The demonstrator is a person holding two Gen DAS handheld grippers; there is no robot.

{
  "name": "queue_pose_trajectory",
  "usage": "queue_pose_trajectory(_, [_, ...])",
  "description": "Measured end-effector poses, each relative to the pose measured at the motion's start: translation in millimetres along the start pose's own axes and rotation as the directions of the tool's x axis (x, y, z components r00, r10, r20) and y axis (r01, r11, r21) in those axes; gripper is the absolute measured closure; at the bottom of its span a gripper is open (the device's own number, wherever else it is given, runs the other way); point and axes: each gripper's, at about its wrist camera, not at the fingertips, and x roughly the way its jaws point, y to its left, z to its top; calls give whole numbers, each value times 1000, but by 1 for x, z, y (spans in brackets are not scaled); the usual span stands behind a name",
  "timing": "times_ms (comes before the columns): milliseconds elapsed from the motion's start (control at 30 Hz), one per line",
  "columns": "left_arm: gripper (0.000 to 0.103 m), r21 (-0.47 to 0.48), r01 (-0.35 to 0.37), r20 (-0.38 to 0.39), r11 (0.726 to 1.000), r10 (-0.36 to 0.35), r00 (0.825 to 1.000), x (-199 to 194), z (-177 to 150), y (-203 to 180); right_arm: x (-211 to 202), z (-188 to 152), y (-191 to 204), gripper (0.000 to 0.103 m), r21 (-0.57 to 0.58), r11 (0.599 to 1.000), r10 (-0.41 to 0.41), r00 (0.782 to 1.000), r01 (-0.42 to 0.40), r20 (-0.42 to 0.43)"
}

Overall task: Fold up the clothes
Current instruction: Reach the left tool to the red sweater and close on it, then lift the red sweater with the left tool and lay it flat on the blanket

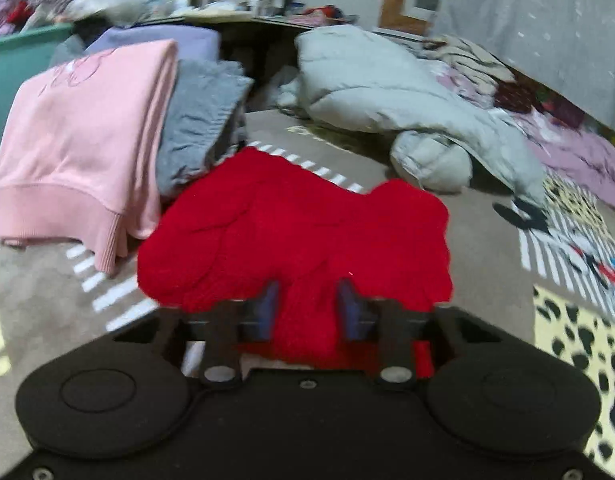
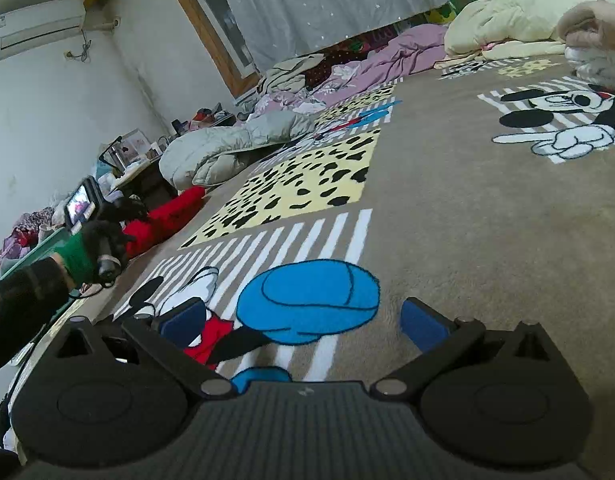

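Note:
A folded red knit garment (image 1: 291, 236) lies on the cartoon-print bed cover (image 1: 47, 288). My left gripper (image 1: 309, 304) is at its near edge, blue pads on either side of a fold of the red fabric, which bulges between them. In the right wrist view the red garment (image 2: 163, 216) lies far left under the left hand and gripper (image 2: 99, 232). My right gripper (image 2: 303, 324) is open and empty, hovering low over the blue cartoon patch (image 2: 307, 300).
A folded pink sweatshirt (image 1: 79, 140) lies on a grey garment (image 1: 199, 120) and a lilac one (image 1: 155, 36) at left. A grey puffer jacket (image 1: 387, 96) lies behind. A teal bin (image 1: 11, 68) stands far left. Cream bedding (image 2: 519, 12) and white cloth (image 2: 595, 60) lie far right.

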Motion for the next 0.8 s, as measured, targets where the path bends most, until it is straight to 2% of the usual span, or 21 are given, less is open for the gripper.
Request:
queue_pose_trajectory(33, [94,16,9,-3,1000,-8,1000,-4,-1,0,0,0,0,0,-1,1000,-1,1000,1,0])
queue_pose_trajectory(233, [97,29,102,-5,994,-102,995,-43,-10,10,2,1,1,0,-5,1000,-7,1000,7,-5])
queue_pose_trajectory(333, [97,69,155,66,985,-160,985,-87,-14,-6,1,2,1,0,-1,1000,-8,1000,8,-6])
queue_pose_trajectory(433, [97,102,244,190,964,-260,947,-150,-14,-16,0,4,0,0,12,1000,-10,1000,10,-5])
queue_pose_trajectory(500, [97,117,277,222,954,-297,929,-185,-10,-24,-2,6,0,0,24,1000,-9,1000,9,0])
queue_pose_trajectory(567, [97,136,319,257,938,-345,903,-221,-6,-31,-4,9,-2,0,41,999,-11,1000,11,8])
queue_pose_trajectory(600, [97,156,351,267,923,-382,885,-234,-7,-35,-6,10,-2,0,49,999,-10,1000,9,14])
queue_pose_trajectory(667, [97,251,327,246,911,-387,889,-251,-11,-54,-11,14,-2,0,60,998,0,999,-2,36])
queue_pose_trajectory(733, [97,261,389,249,884,-450,857,-277,-13,-62,-18,20,-1,0,60,998,17,998,-20,62])
queue_pose_trajectory(800, [97,307,391,254,868,-471,845,-292,-18,-76,-24,25,0,0,54,998,32,996,-36,87])
